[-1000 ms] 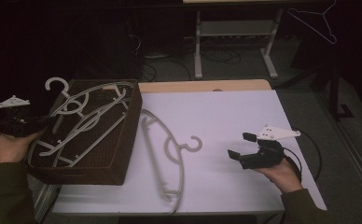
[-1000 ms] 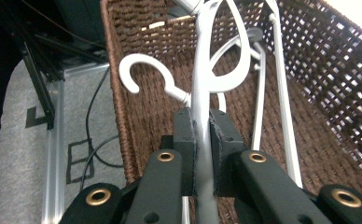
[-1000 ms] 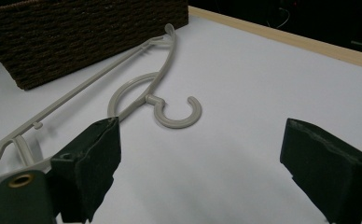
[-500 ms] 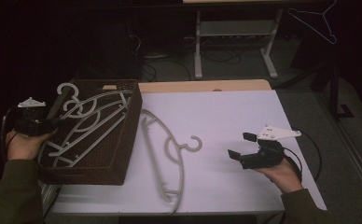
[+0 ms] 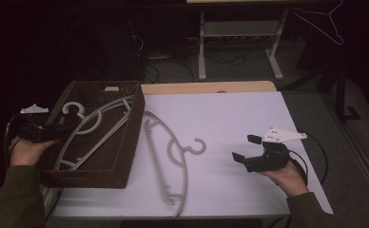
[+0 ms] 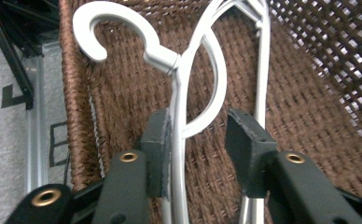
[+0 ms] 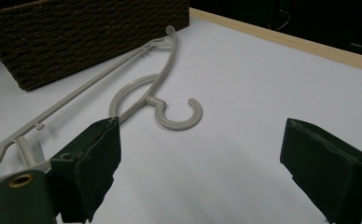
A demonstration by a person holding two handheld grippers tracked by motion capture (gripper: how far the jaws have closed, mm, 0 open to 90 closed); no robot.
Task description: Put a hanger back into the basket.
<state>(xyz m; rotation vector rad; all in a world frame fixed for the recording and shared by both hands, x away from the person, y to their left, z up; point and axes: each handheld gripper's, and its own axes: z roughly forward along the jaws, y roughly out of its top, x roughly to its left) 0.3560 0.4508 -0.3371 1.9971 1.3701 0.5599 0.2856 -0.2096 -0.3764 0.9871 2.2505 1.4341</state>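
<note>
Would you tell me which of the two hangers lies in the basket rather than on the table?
The hanger between the left gripper's jaws lies in the brown wicker basket; the other hanger lies flat on the white table.

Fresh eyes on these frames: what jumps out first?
The dark woven basket at the table's left, with pale hangers lying in it, draws the eye first; the left hand-held gripper reaches over its rim, jaws straddling a hanger's neck just below the hook, with a gap still visible. Another hanger lies flat on the white tabletop beside the basket. The right hand-held gripper sits wide open at the right, holding nothing.
</note>
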